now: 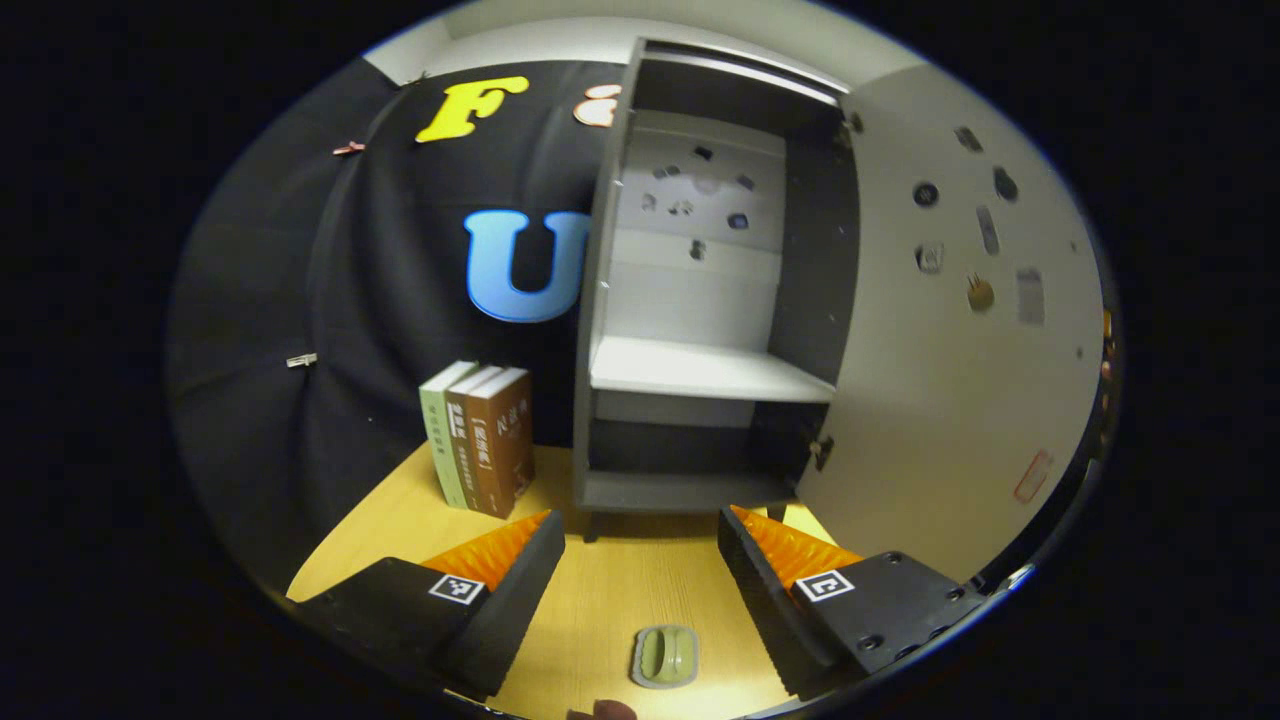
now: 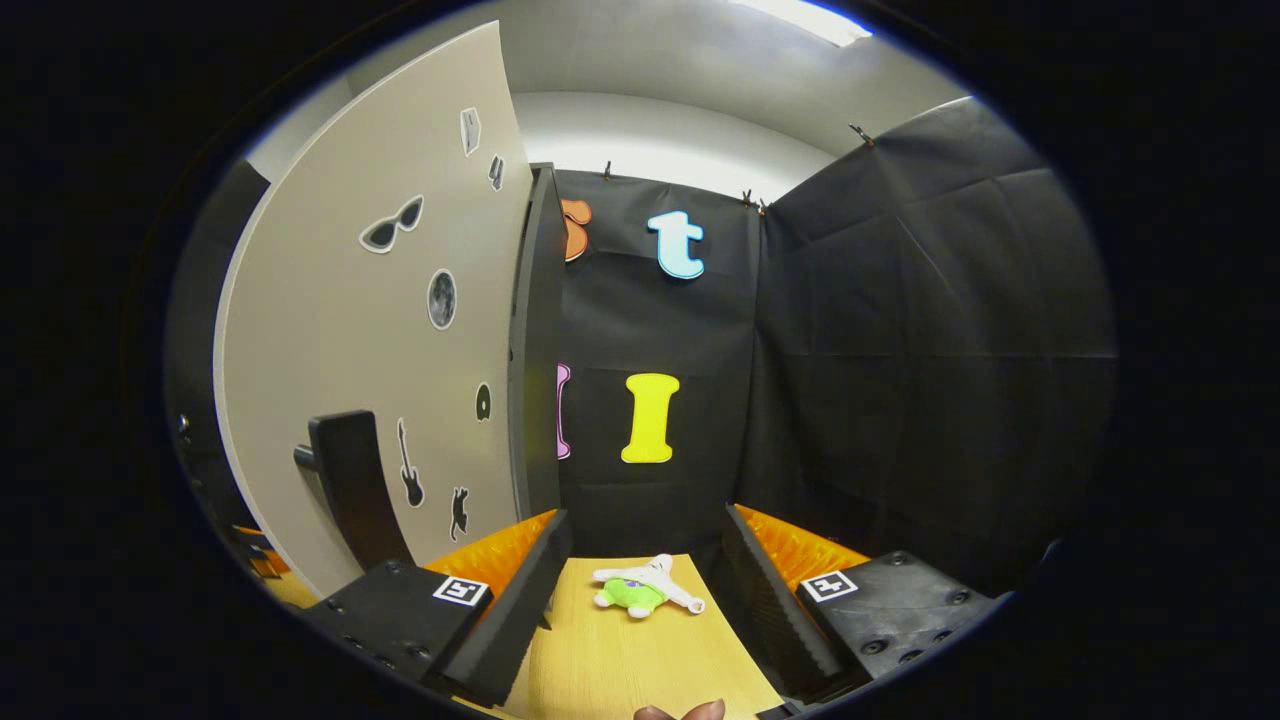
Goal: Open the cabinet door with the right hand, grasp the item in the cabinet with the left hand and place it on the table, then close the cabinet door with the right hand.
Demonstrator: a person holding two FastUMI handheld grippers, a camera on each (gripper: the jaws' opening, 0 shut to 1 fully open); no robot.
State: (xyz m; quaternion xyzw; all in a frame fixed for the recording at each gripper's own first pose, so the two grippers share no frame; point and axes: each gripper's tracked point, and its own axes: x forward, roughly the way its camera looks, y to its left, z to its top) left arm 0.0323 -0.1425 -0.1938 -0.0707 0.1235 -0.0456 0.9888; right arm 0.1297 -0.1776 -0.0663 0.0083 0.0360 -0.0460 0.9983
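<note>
Between the wide-spread fingers of the left gripper point(image 1: 640, 560), nothing is gripped; one small green lidded item point(image 1: 664, 656) (rounded, with a raised handle) is seen lying on the wooden table point(image 1: 620, 580) just below them. Likewise, the right gripper point(image 2: 645, 570) is held agape and empty. Beyond: one cabinet point(image 1: 700, 300), its door point(image 1: 950, 330) swung open, three books point(image 1: 482, 435), one plush toy point(image 2: 645, 590).

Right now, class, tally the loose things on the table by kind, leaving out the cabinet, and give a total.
Books, standing beside the cabinet: 3
Green soap-dish-like item: 1
Plush toy: 1
Total: 5
</note>
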